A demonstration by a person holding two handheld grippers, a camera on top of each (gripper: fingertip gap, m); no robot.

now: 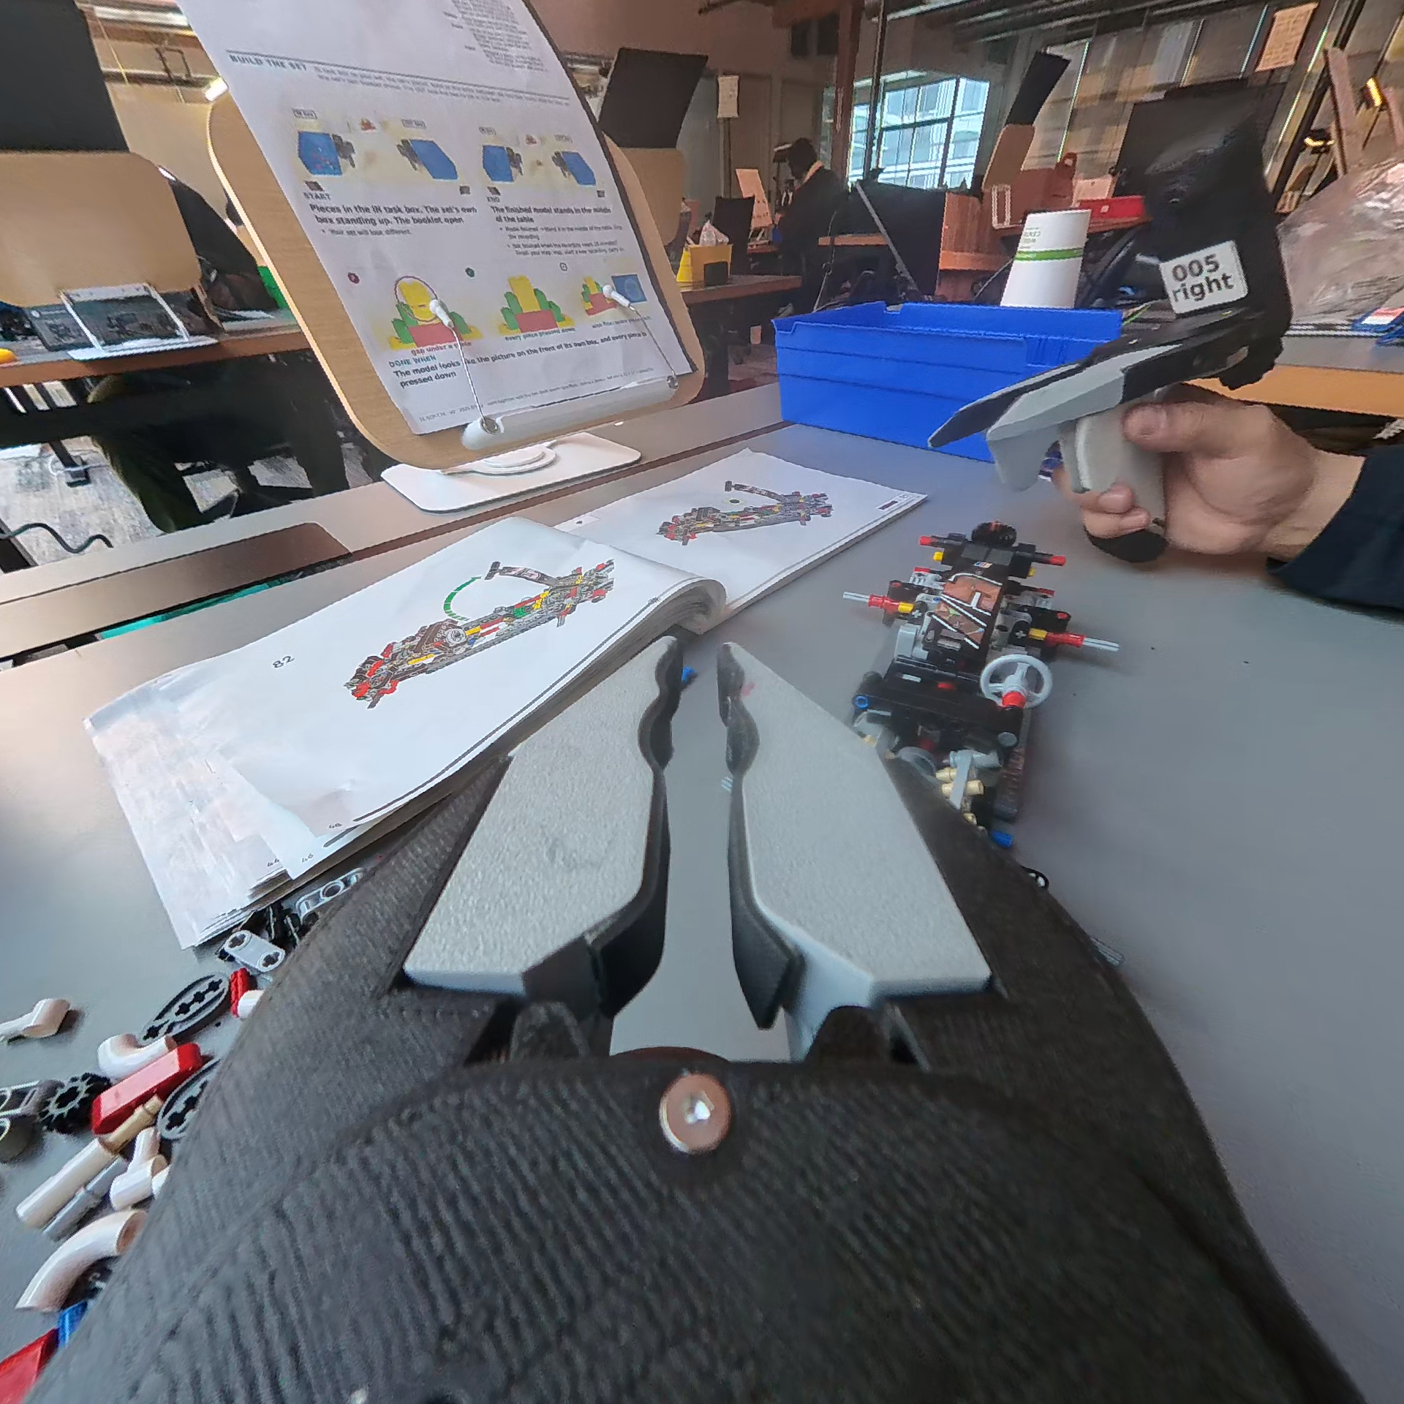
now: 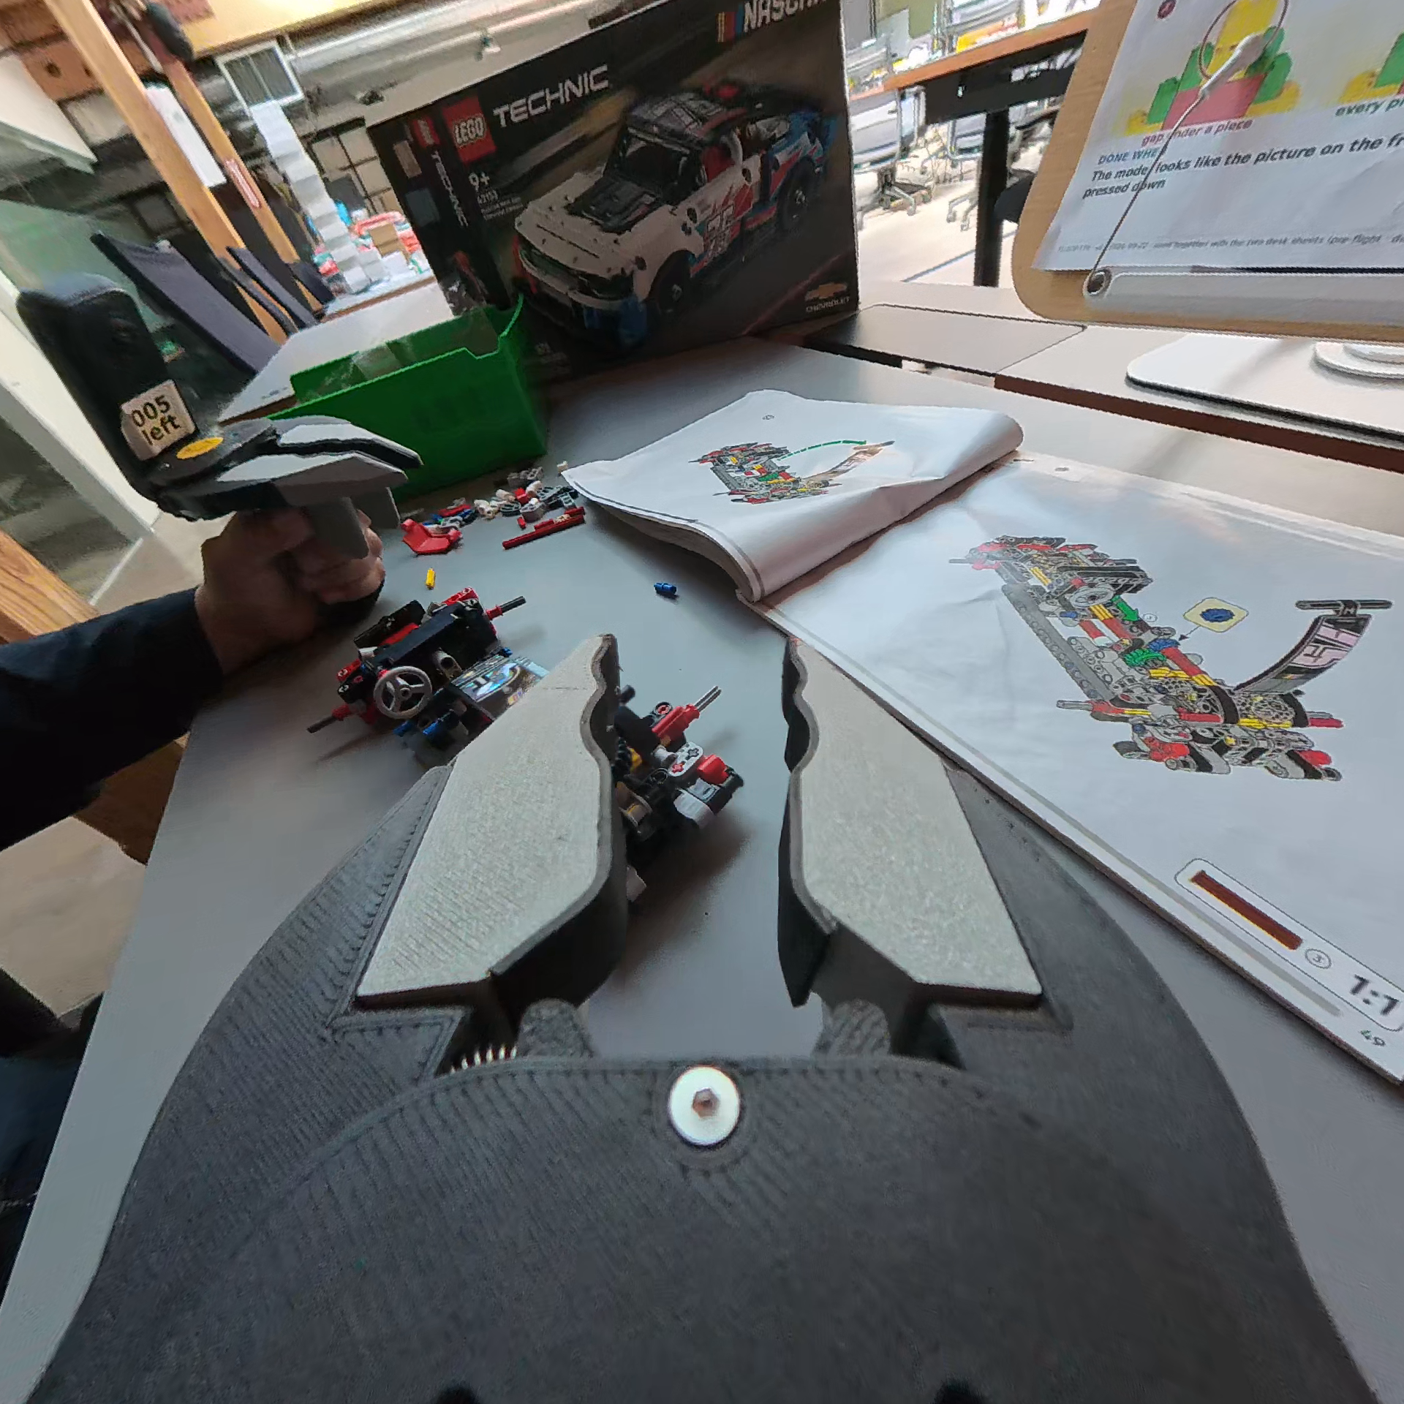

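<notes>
A partly built toy car chassis (image 1: 965,646) of black, red and grey pieces lies on the grey table (image 1: 1215,836), right of an open instruction booklet (image 1: 456,646). My left gripper (image 1: 699,653) hovers over the table between booklet and chassis. Its fingers stand a narrow way apart with only table showing between them. A small blue pin (image 1: 687,673) lies on the table just past its tip. My right gripper (image 2: 700,649) is open and empty above the chassis (image 2: 425,668); one end of the chassis (image 2: 676,760) shows between its fingers, which do not touch it. The blue pin (image 2: 665,589) lies beyond.
Loose pieces (image 1: 114,1102) lie at the left front. A green bin (image 2: 425,403) and the set's box (image 2: 646,190) stand at the back. A blue bin (image 1: 912,357), a white cup (image 1: 1045,258) and a sheet on a stand (image 1: 471,228) are behind the booklet. Left tips to right tips: about 25 cm.
</notes>
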